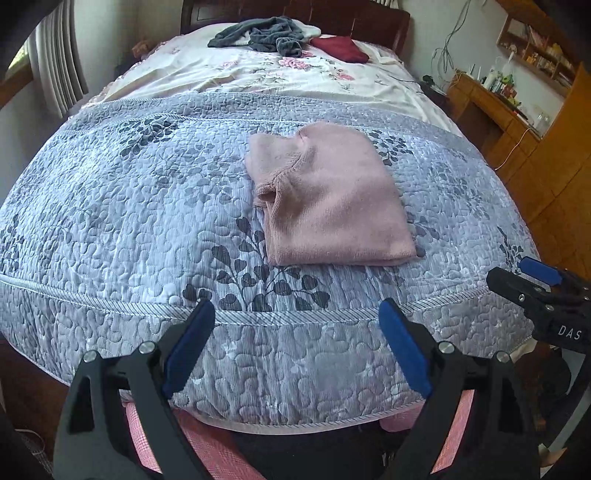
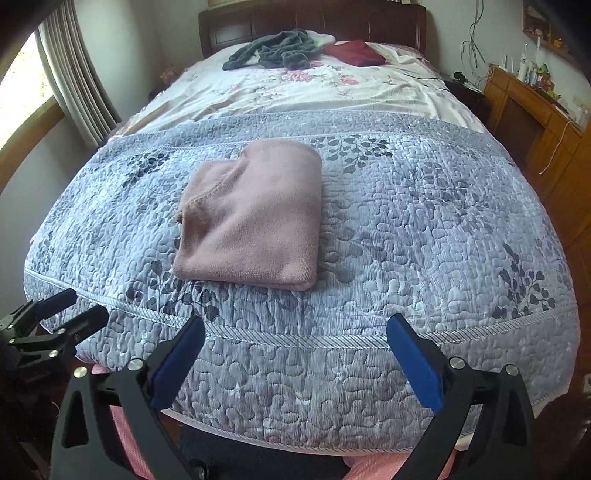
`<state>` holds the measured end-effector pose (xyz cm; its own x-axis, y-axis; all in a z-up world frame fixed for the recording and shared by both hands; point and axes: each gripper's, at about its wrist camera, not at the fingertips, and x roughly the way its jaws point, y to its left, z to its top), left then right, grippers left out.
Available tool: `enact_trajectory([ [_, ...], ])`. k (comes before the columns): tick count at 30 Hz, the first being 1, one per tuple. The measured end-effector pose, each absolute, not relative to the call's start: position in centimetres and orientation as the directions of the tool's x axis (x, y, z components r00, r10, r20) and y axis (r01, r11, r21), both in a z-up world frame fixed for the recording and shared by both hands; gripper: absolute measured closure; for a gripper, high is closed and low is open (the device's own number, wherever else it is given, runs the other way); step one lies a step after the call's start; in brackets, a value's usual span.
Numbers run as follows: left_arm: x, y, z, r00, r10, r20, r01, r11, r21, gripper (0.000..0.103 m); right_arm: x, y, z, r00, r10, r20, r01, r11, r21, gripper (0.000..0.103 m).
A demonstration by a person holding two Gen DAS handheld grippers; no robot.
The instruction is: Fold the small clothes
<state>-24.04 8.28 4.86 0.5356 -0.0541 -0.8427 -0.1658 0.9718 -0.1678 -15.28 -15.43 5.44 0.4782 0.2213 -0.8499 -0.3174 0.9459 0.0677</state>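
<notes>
A pink fleece garment [image 1: 328, 195] [image 2: 255, 218] lies folded into a thick rectangle on the grey quilted bedspread [image 1: 129, 206] [image 2: 424, 221]. My left gripper [image 1: 297, 310] hangs open over the foot edge of the bed, short of the garment, with nothing between its blue pads. My right gripper [image 2: 295, 326] is open too, at the same edge and to the right of the garment, holding nothing. Each gripper shows at the side of the other's view: the right one [image 1: 524, 275] and the left one [image 2: 74, 306].
Near the headboard lie a crumpled grey garment [image 1: 262, 35] [image 2: 277, 50] and a folded dark red one [image 1: 341, 48] [image 2: 354, 51] on a floral sheet [image 1: 258, 77]. A wooden desk [image 1: 498, 118] with clutter stands right of the bed. Curtains [image 2: 74, 74] and a window are left.
</notes>
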Motion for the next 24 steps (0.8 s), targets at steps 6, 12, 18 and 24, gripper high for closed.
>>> enact_trajectory([
  [6, -23.9, 7.9, 5.2, 0.536, -0.054, -0.842, -0.158, 0.974, -0.163, 0.013, -15.2, -15.6, 6.2, 0.487, 0.208, -0.848, -0.309, 0.950, 0.056, 0.004],
  [12, -23.2, 7.4, 5.6, 0.534, -0.059, -0.843, -0.141, 0.977, -0.157, 0.013, -14.6, -15.7, 5.5, 0.468, 0.207, -0.859, -0.297, 0.952, 0.067, 0.004],
  [18, -22.6, 7.0, 5.4, 0.523, -0.057, -0.850, -0.126, 0.982, -0.143, 0.013, -13.9, -15.7, 4.0, 0.444, 0.187, -0.877, -0.286, 0.956, 0.059, 0.004],
  [24, -22.5, 7.2, 4.6, 0.507, -0.054, -0.860, -0.132, 0.982, -0.139, 0.013, -13.5, -15.7, 3.2, 0.428, 0.183, -0.885, -0.280, 0.958, 0.063, 0.004],
])
